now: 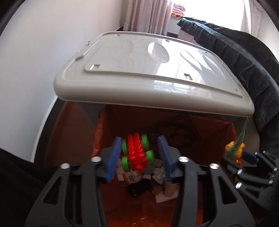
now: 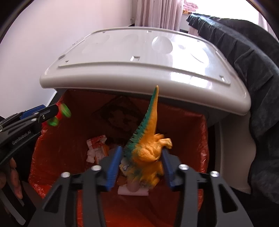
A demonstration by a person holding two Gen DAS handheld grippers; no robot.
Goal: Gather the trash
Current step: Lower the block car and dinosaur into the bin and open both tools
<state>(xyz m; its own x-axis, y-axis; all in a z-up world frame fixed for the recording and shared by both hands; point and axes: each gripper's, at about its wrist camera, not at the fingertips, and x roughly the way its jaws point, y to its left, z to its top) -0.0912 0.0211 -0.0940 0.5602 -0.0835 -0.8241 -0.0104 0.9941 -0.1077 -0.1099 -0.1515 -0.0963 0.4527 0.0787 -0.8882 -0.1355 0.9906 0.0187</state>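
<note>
A grey bin with its lid raised holds an orange liner and trash at the bottom. My left gripper is over the bin opening with its jaws apart; a red toy car with green wheels sits between the blue pads, blurred, with a gap on the right side. The car also shows in the right wrist view. My right gripper is over the bin with a yellow and green toy dinosaur between its pads, tail up; the left pad stands slightly off it.
Paper scraps, a cardboard tube and a dark object lie at the bin's bottom. A dark cloth drapes over furniture to the right. A white wall is on the left, curtains behind.
</note>
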